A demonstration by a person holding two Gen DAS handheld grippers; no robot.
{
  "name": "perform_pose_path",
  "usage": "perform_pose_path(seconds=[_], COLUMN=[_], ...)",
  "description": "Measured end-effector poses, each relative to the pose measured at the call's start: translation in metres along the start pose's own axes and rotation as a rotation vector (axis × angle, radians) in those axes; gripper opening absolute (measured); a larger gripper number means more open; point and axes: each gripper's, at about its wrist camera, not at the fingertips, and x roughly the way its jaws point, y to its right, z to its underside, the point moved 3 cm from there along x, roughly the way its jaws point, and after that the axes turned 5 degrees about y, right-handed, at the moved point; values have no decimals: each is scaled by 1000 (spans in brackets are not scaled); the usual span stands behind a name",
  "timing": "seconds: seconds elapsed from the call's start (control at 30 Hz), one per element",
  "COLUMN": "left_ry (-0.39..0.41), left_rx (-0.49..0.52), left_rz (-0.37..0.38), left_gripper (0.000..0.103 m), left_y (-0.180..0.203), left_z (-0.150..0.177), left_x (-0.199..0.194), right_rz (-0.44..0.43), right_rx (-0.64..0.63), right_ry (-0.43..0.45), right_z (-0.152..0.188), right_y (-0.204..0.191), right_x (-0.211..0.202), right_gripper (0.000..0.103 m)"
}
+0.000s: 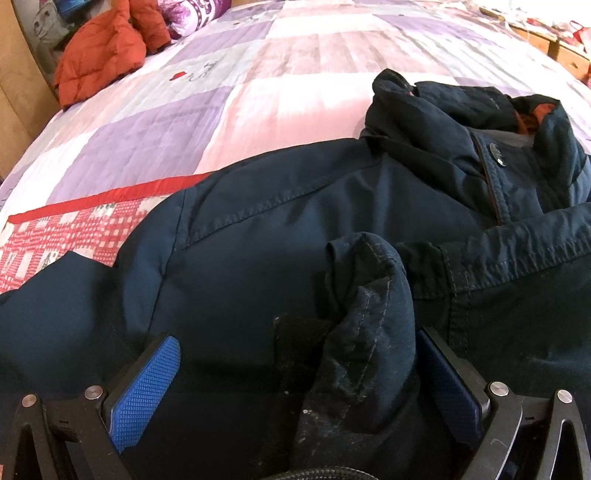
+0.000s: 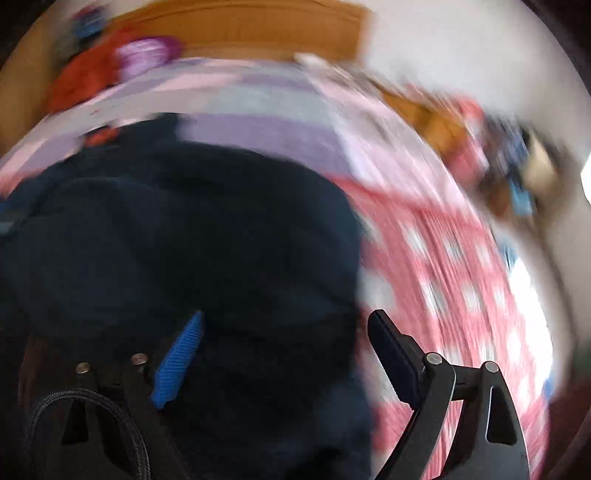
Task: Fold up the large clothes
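A dark navy jacket [image 1: 288, 221] lies on the bed, collar [image 1: 480, 122] at the far right with orange lining showing. Its sleeve cuff [image 1: 369, 295] is bunched between the fingers of my left gripper [image 1: 295, 350], whose jaws stand wide apart around it; the blue pads [image 1: 147, 384] do not press the cloth. In the blurred right wrist view the jacket [image 2: 184, 240] fills the left and centre. My right gripper [image 2: 288, 332] is open, its jaws astride the jacket's right edge.
The bed has a purple, pink and white patchwork quilt [image 1: 295, 74] with a red checked border [image 1: 66, 229]. An orange puffer jacket [image 1: 99, 55] lies at the far left corner. A wooden headboard [image 2: 240, 29] and clutter [image 2: 509, 162] stand beyond the bed.
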Motion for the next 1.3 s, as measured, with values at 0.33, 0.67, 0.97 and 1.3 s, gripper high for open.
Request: perform_pose_path(seconds=[0.33, 0.67, 0.97, 1.3], left_ry=[1, 33, 32, -30], left_rx=[16, -49, -227, -577], left_rz=[23, 65, -33, -304], left_gripper=[103, 103, 103, 103], left_y=[-9, -33, -135, -335], left_z=[13, 28, 74, 149], left_x=[-15, -50, -100, -127], right_rz=[42, 62, 68, 90], right_rx=[-56, -166, -184, -110], right_ry=[4, 97, 96, 87], right_z=[7, -13, -8, 15], right_y=[5, -27, -61, -63], right_x=[5, -31, -24, 3], right_gripper=[99, 98, 98, 103])
